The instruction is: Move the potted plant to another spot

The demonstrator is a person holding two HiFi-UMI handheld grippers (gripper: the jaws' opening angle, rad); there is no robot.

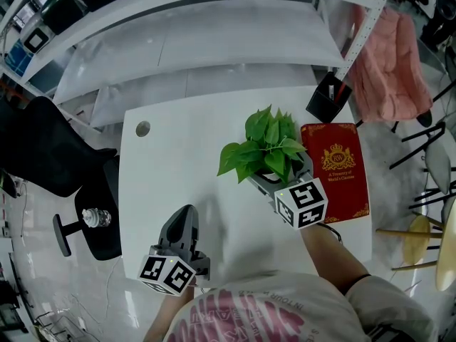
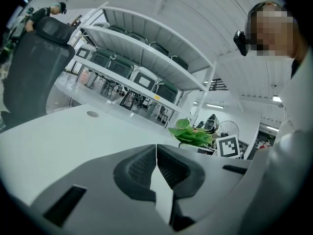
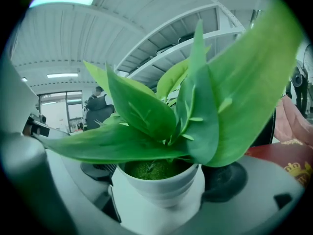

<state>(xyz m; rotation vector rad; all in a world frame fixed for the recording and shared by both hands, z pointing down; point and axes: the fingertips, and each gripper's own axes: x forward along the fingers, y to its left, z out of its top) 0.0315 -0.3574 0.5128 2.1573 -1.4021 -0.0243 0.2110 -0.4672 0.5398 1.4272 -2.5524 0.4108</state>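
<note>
The potted plant [image 1: 267,144] is being borne upright by the white table [image 1: 171,169], right of centre in the head view and just left of a red book [image 1: 335,169]. Its white pot [image 3: 159,182] is being flanked by the right gripper [image 1: 281,175], whose jaws are being held spread wide, each pad lying just beside the pot with no squeeze evident. The left gripper [image 1: 188,212] is being held at the lower left above bare table, its jaws being pressed together on nothing.
</note>
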